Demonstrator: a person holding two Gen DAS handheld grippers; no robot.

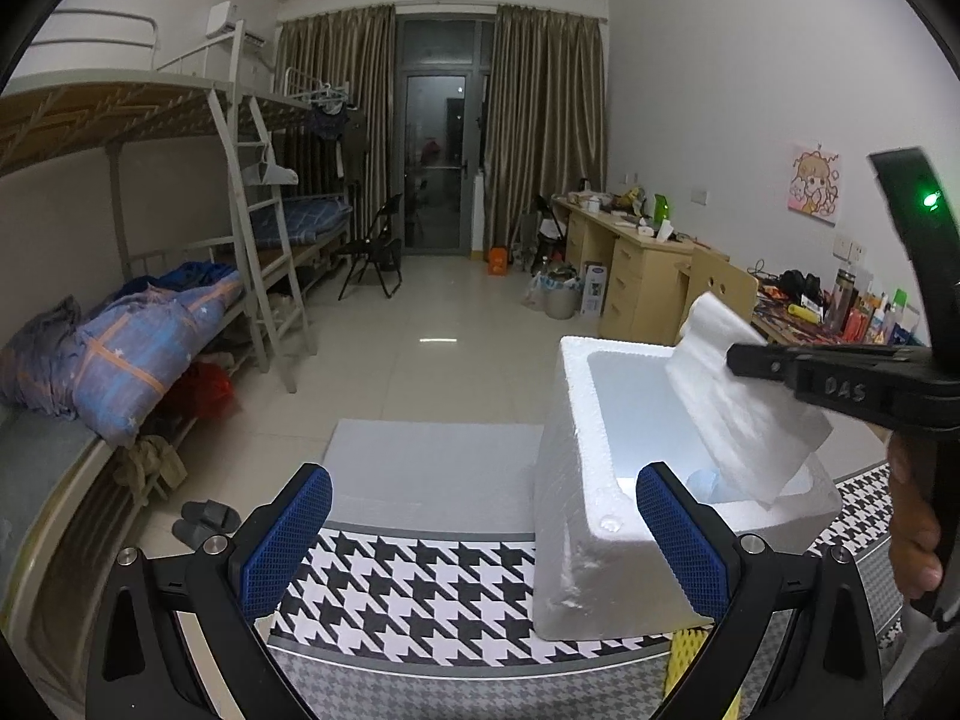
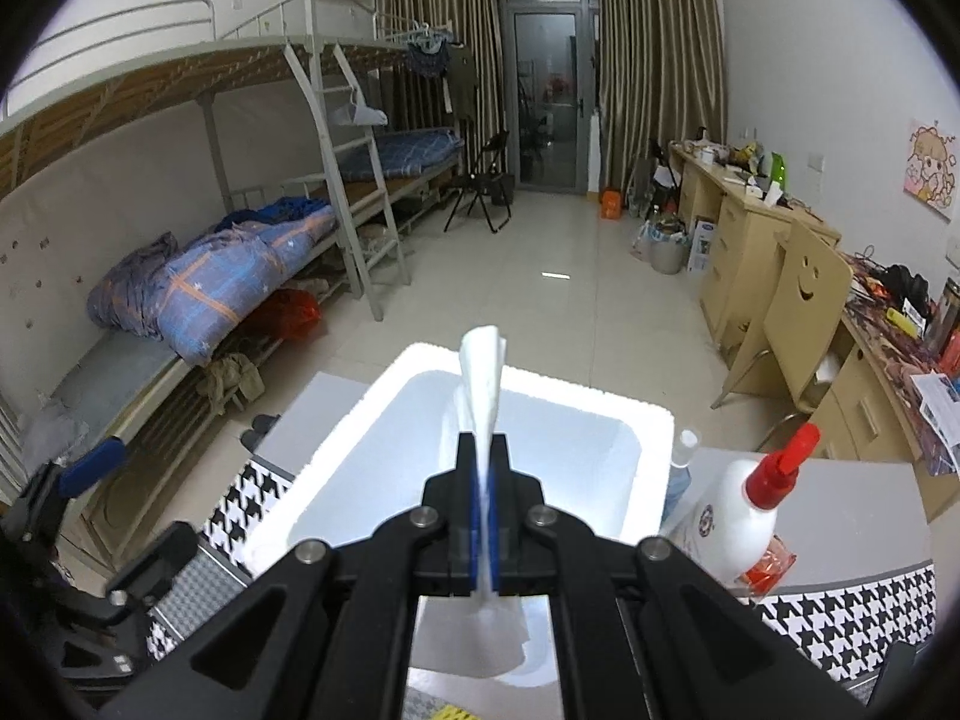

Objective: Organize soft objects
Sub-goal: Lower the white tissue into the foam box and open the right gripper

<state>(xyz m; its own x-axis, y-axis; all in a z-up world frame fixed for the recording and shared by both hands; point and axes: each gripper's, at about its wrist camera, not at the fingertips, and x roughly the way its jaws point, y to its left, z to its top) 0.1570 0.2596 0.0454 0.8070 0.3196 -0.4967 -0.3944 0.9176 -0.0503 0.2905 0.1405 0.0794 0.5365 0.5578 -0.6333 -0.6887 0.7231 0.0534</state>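
A white foam box [image 1: 576, 480] stands on a houndstooth-patterned table [image 1: 432, 588]; it also shows in the right wrist view [image 2: 384, 420]. My right gripper [image 2: 483, 450] is shut on a white folded soft sheet [image 2: 483, 372] and holds it above the box opening. In the left wrist view the same sheet [image 1: 720, 396] hangs tilted over the box from the right gripper [image 1: 735, 357]. My left gripper [image 1: 480, 540] is open and empty, in front of the box's left side. Something pale blue [image 1: 708, 483] lies inside the box.
A white foam lid [image 1: 432, 474] lies flat left of the box. A white bottle with a red nozzle [image 2: 738, 516] stands right of the box. Bunk beds [image 1: 150, 312] line the left wall, desks [image 1: 636, 264] and a wooden chair [image 2: 792, 312] the right.
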